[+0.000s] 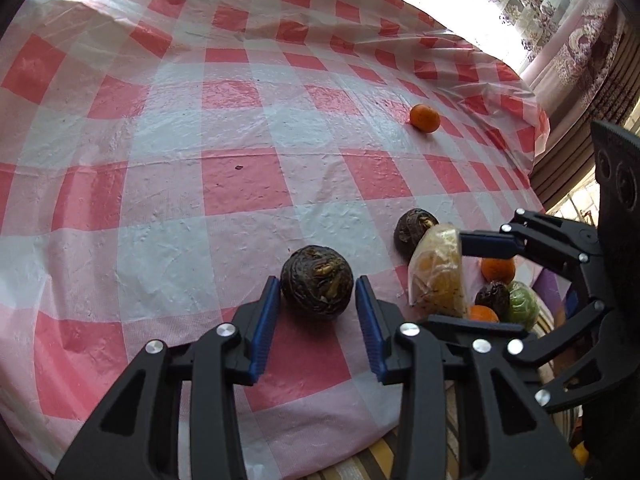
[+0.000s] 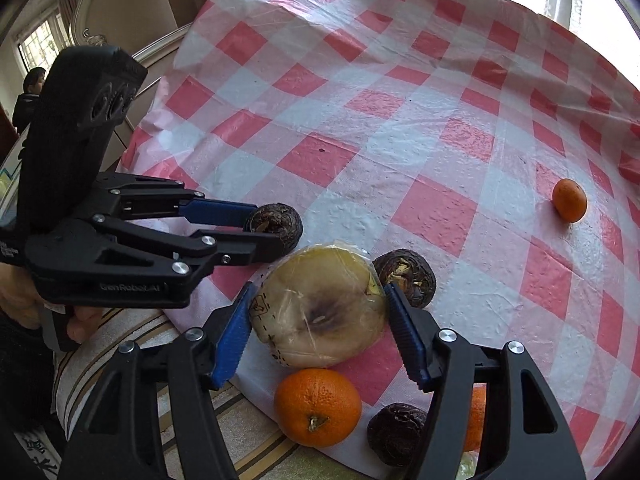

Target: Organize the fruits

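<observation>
The left hand-held gripper [image 1: 316, 312] is clamping a dark wrinkled round fruit [image 1: 317, 286] on the counter's red-and-white checked plastic cloth [image 1: 224, 128]. The right hand-held gripper [image 2: 316, 330] is pinching a pale plastic-wrapped fruit half [image 2: 320, 304] between wide-set pads. Sorting is looking barely begun: a large orange [image 2: 317, 406] and more dark fruits [image 2: 406, 278] are crowding the near edge, while one small orange [image 2: 569, 200] is lying well apart. Open cloth is stretching beyond; the near edge is dropping close behind the cluster.
</observation>
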`<state>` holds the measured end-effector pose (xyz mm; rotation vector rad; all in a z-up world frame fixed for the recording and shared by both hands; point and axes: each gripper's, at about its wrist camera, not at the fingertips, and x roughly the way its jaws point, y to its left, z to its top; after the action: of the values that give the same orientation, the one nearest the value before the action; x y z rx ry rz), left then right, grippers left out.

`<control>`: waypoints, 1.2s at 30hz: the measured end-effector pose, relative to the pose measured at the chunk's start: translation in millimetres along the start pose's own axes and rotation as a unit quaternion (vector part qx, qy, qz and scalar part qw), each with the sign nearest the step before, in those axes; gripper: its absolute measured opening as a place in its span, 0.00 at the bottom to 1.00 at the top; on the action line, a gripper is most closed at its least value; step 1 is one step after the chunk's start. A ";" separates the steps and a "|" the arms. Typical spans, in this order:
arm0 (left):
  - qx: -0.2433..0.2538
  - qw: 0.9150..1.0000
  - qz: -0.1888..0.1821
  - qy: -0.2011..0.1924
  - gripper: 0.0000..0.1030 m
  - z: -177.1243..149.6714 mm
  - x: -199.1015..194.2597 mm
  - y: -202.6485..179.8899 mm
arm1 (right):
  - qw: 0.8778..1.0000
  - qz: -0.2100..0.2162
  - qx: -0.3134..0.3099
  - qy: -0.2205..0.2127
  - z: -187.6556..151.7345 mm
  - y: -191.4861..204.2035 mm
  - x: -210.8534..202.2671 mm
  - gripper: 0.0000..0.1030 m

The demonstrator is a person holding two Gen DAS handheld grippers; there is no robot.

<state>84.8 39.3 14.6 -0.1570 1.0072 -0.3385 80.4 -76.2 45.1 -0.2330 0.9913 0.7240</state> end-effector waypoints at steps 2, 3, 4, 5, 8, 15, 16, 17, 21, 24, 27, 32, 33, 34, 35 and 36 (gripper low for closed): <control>-0.001 1.000 -0.002 -0.001 0.35 -0.2 0.7 0.7 | 1.000 0.007 0.014 -0.010 3.4 -6.5 -2.0 0.61; -0.001 1.000 -0.004 -0.002 0.35 -0.4 1.1 1.2 | 1.000 0.012 0.020 -0.015 5.1 -9.2 -1.8 0.62; -0.001 1.000 -0.003 -0.002 0.35 -0.6 0.7 1.1 | 0.999 0.016 0.022 -0.020 7.3 -10.7 -0.9 0.62; 0.000 1.000 -0.001 -0.004 0.35 -1.2 0.1 1.3 | 0.999 0.018 0.023 -0.022 9.7 -11.4 1.1 0.62; -0.010 1.000 0.002 -0.008 0.35 -1.9 -2.2 6.0 | 1.000 0.000 0.000 -0.012 15.3 -4.0 8.1 0.63; -0.026 0.999 0.011 -0.022 0.34 3.6 -8.6 17.8 | 0.995 -0.040 -0.073 0.062 25.6 8.7 22.4 0.80; -0.027 0.999 0.010 -0.025 0.34 3.8 -10.0 19.4 | 0.993 -0.048 -0.088 0.066 28.1 11.4 22.2 0.83; -0.031 0.999 0.009 -0.027 0.34 4.1 -11.1 21.3 | 0.991 -0.056 -0.101 0.068 30.5 14.0 21.7 0.84; -0.040 0.999 0.010 -0.033 0.34 3.5 -15.3 28.1 | 0.977 -0.083 -0.160 0.114 33.7 30.1 32.0 0.84; -0.045 0.998 0.008 -0.035 0.34 3.2 -17.2 32.0 | 0.966 -0.094 -0.201 0.135 33.5 44.1 37.9 0.84; -0.051 0.998 0.009 -0.035 0.34 2.1 -17.5 37.0 | 0.955 -0.113 -0.217 0.169 35.5 49.4 50.5 0.83; -0.057 0.998 0.003 -0.036 0.34 0.1 -18.6 43.7 | 0.938 -0.120 -0.248 0.209 37.0 54.1 61.9 0.63; -0.058 0.998 0.001 -0.036 0.34 -0.4 -18.9 44.8 | 0.939 -0.118 -0.247 0.209 37.6 52.6 59.4 0.59; -0.059 0.998 0.000 -0.036 0.34 -1.3 -19.1 45.8 | 0.940 -0.113 -0.244 0.209 37.3 50.1 56.5 0.59; -0.060 0.998 -0.002 -0.037 0.34 -1.8 -19.2 46.7 | 0.942 -0.108 -0.239 0.208 36.3 47.0 53.4 0.59; -0.061 0.997 -0.003 -0.037 0.34 -2.2 -19.5 48.1 | 0.945 -0.103 -0.233 0.203 34.9 44.1 49.4 0.59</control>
<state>83.3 91.2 15.4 -0.2808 0.9535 -0.2741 92.2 -3.9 29.4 -0.9181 1.1516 0.7236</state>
